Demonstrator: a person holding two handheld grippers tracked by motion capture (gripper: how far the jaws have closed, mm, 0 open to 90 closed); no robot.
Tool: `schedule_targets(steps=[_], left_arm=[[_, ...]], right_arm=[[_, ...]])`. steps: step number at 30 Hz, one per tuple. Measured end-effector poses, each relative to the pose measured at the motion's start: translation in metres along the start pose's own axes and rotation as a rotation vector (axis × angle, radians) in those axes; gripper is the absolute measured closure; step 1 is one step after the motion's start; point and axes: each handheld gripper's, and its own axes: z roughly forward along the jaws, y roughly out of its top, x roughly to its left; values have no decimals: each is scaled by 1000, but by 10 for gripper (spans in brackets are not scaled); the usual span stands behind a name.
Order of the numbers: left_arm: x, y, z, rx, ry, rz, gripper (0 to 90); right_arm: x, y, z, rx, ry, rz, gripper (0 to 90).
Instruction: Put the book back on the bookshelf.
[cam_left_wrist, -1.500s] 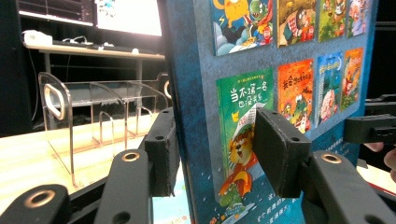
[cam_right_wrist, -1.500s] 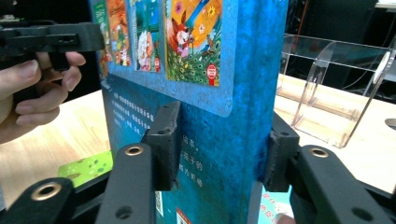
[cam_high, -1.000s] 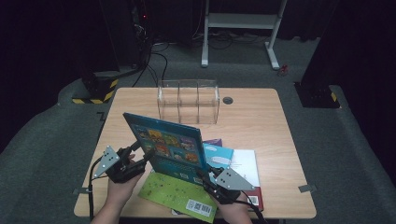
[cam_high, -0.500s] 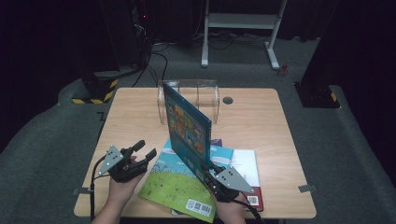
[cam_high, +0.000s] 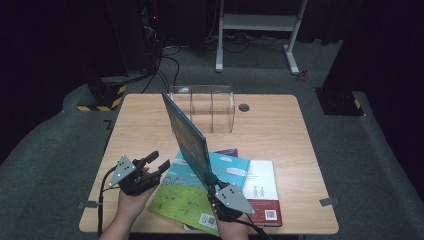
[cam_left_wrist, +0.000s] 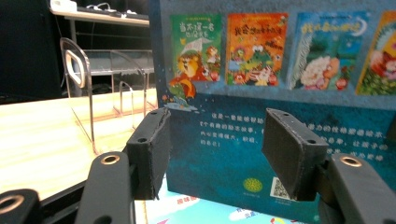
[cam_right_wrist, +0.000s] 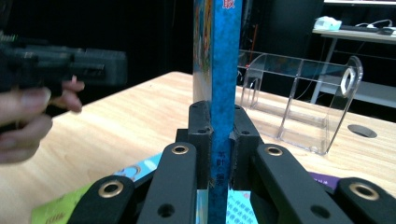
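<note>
A blue picture book (cam_high: 187, 135) stands upright on its lower edge over the flat books, its back cover facing left. My right gripper (cam_high: 214, 184) is shut on the book's spine (cam_right_wrist: 224, 56) near the bottom, one pad on each side, as the right gripper view (cam_right_wrist: 219, 135) shows. My left gripper (cam_high: 159, 161) hovers to the left of the book, open; its jaws have just been closing a little with nothing between them. In the left gripper view (cam_left_wrist: 215, 154) the book's back cover (cam_left_wrist: 280, 93) stands just beyond the pads, apart from them.
A clear acrylic rack (cam_high: 205, 107) with dividers stands at the table's back middle. Flat on the table near the front lie a green book (cam_high: 185, 202), a light blue book (cam_high: 230, 167), a white and red book (cam_high: 262, 192) and a purple one (cam_high: 227, 151). A cable hole (cam_high: 243, 107) sits beside the rack.
The blue book has swung from facing the camera to nearly edge-on and stands steeper. The left gripper, close by its left edge before, now sits apart from it. The right gripper shifted slightly.
</note>
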Motion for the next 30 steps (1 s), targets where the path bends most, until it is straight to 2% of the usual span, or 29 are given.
schedule_targets(steps=[3, 7, 9, 11, 16, 23, 27, 30], left_arm=[[0, -1, 1, 9, -4, 3, 424], [0, 0, 2, 11, -10, -2, 436], [-2, 2, 2, 13, -15, -12, 436], [-5, 5, 2, 16, -21, -5, 428], [-25, 20, 3, 22, -35, -1, 369], [-55, 39, 10, 22, -69, 17, 304], [-72, 49, 15, 2, -79, 28, 289], [-81, 54, 19, -19, -92, 21, 286]], right_arm=[[-4, 8, 4, -22, -12, 30, 830], [-6, 14, 10, -18, -17, 27, 831], [-4, 14, 13, -10, -22, 18, 830], [-2, 12, 16, -1, -31, 10, 829], [4, 6, 23, 29, -52, 17, 829], [8, 4, 27, 32, -60, 2, 828], [9, 4, 29, 33, -68, 14, 828], [11, 3, 31, 33, -72, 14, 827]])
